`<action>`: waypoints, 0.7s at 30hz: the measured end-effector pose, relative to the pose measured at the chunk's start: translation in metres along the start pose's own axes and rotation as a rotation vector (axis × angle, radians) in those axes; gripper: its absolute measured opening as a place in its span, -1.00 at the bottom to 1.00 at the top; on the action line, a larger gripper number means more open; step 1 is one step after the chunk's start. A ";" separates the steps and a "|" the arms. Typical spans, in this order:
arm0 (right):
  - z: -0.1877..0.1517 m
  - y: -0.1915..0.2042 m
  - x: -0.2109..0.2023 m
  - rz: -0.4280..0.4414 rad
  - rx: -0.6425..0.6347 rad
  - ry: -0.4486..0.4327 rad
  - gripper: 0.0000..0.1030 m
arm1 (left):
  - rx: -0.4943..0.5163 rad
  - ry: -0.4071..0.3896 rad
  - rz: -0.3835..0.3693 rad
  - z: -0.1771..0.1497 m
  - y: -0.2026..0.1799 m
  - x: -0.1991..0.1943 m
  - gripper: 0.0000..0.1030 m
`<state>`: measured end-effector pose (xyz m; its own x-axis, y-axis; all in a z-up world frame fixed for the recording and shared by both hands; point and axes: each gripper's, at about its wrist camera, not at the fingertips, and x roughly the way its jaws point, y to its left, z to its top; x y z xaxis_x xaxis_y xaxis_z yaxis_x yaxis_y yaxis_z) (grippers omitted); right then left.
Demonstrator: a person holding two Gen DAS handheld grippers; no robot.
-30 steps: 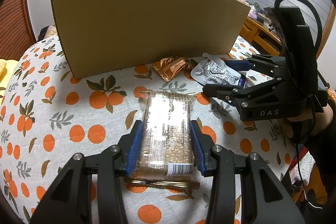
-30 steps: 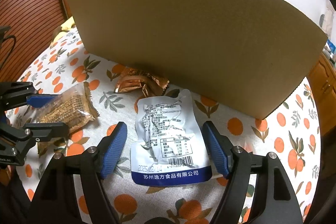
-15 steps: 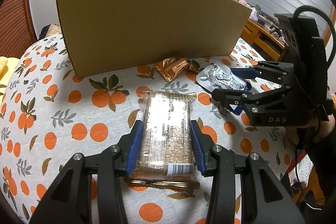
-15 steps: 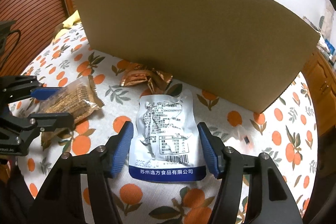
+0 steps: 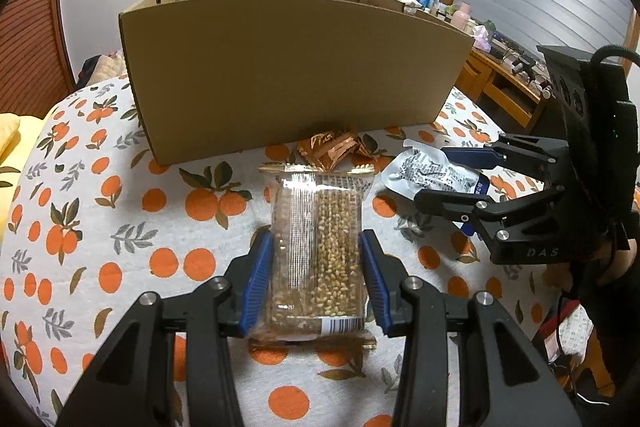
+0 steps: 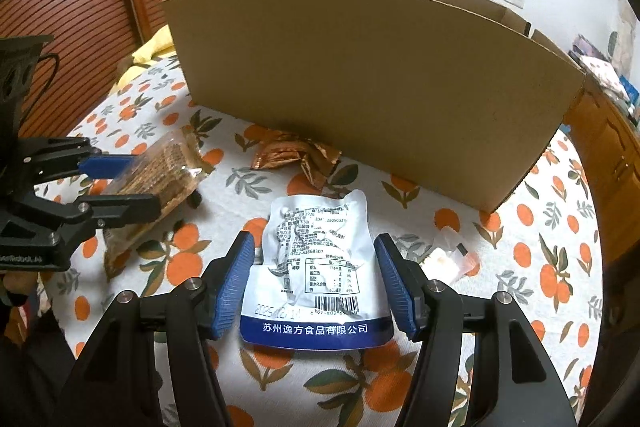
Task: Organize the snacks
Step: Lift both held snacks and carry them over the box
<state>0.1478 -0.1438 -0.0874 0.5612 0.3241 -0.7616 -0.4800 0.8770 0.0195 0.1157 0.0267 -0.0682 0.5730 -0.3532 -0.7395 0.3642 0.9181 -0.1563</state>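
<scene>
You have not put any snack in the cardboard box (image 5: 288, 75) yet. Your left gripper (image 5: 318, 279) pinches the grain bar packet (image 5: 316, 251) and has lifted it off the orange-print tablecloth (image 5: 120, 227). Your right gripper (image 6: 316, 283) has just been closing on the white and blue pouch (image 6: 316, 263), and its pads now squeeze the sides. The crumpled copper wrapper (image 6: 296, 155) lies by the box. Both cameras now sit higher than a second ago, so the box's open top shows.

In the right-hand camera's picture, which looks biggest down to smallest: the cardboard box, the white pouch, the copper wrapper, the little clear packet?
1. cardboard box
2. white pouch, though it lies nearest the camera
3. copper wrapper
4. little clear packet
</scene>
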 end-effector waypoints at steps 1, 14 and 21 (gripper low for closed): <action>0.000 0.000 -0.001 0.000 0.001 -0.004 0.23 | 0.001 -0.001 0.000 0.002 -0.001 0.000 -0.17; 0.008 -0.003 -0.034 -0.013 -0.011 -0.074 0.23 | 0.018 -0.065 -0.012 0.015 -0.008 -0.012 -0.25; 0.019 -0.003 -0.059 -0.022 -0.024 -0.131 0.23 | 0.036 -0.127 -0.020 0.037 -0.008 -0.030 -0.25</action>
<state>0.1290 -0.1589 -0.0307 0.6545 0.3497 -0.6703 -0.4814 0.8764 -0.0129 0.1232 0.0236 -0.0206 0.6525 -0.3934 -0.6476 0.4015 0.9043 -0.1448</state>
